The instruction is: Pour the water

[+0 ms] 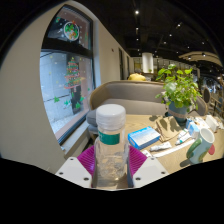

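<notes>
The gripper has both fingers closed against a clear plastic bottle, the magenta pads pressing its lower body from either side. The bottle stands upright between the fingers, its pale green cap on and a white label band just under the cap. Beyond the fingers stretches a light wooden table. On it, to the right of the bottle, lies a blue and white packet, and farther right stands a teal cup. A leafy green plant in a pot sits at the table's far side. To the left of the bottle, a large window carries round green stickers
</notes>
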`<state>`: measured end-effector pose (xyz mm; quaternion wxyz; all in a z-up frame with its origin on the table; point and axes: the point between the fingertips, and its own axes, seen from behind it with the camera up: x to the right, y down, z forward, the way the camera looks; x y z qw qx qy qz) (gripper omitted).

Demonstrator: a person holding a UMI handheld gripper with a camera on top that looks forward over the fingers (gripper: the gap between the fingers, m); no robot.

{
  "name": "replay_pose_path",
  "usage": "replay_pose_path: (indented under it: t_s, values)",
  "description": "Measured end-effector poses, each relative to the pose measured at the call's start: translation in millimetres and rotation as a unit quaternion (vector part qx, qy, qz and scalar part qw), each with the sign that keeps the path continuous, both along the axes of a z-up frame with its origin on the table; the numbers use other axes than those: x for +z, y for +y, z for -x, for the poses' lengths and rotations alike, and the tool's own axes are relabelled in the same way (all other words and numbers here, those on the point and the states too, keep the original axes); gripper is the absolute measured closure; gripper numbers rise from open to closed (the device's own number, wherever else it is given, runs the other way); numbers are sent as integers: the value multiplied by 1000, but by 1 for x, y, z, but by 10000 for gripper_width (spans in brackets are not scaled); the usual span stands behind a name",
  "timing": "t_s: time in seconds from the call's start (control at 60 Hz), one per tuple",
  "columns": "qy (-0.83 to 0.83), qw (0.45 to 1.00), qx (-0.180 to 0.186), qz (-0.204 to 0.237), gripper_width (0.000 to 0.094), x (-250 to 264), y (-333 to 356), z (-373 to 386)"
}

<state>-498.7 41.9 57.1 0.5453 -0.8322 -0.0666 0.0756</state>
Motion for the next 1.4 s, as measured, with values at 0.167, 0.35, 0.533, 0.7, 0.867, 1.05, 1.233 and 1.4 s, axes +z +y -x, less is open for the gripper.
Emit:
replay_pose_path:
  t_s: [0.167,0.35,0.533,0.7,0.867,1.05,1.233,1.4]
  values:
    - [67,997,10,-27,531,62,-3,-8]
    - [300,954,0,-9,531,139,-2,-40]
    - [543,839,-25,30,534,179,8,-87]
    - [705,703,-62,65,536,171,21,-144]
    - [800,585,-100,93,535,142,31,-186]
    - [830,528,-110,143,535,116,32,-196]
    - [765,615,-77,175,536,133,5,-193]
    - [537,834,-29,122,534,150,20,-223]
